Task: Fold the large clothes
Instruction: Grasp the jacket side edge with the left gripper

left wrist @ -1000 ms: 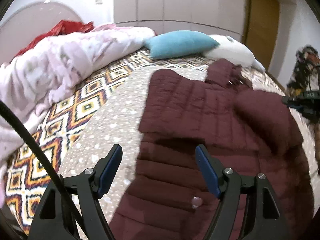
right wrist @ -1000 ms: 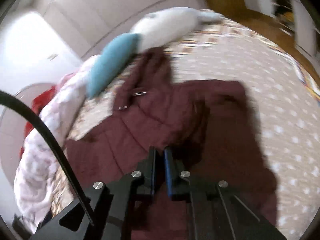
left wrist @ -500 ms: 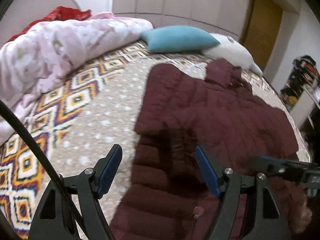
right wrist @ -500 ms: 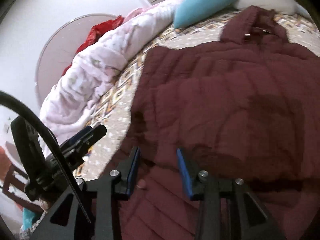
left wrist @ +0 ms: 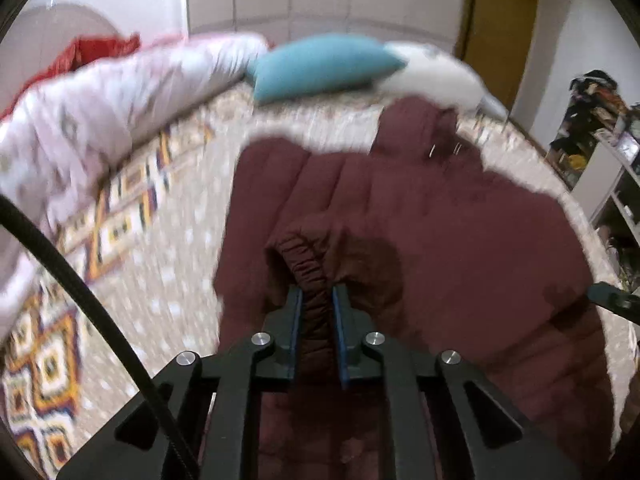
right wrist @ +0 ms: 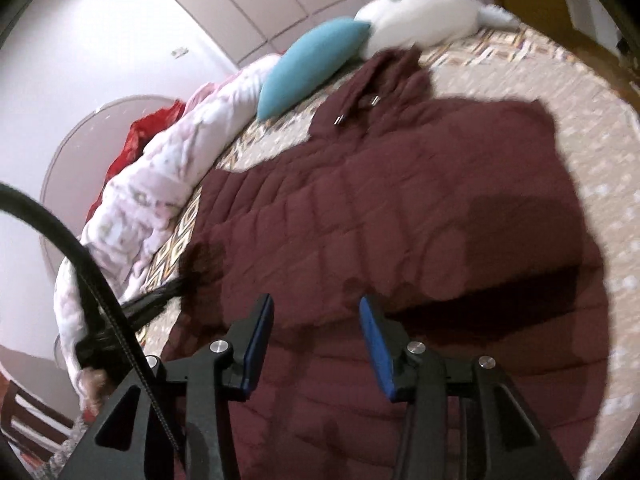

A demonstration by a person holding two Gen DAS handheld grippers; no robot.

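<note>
We clamped our left gripper on the jacket cuff to fold the sleeve inward; our right gripper hovered, jaws opening, empty, near the bed's edge.

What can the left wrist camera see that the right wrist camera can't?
Only the left wrist view shows the left gripper pinched shut on the jacket's gathered cuff, plus a cluttered shelf. Only the right wrist view shows the right gripper, jaws opening with nothing held, above the maroon jacket. Both show the jacket, the blue pillow and the pink duvet.
</note>
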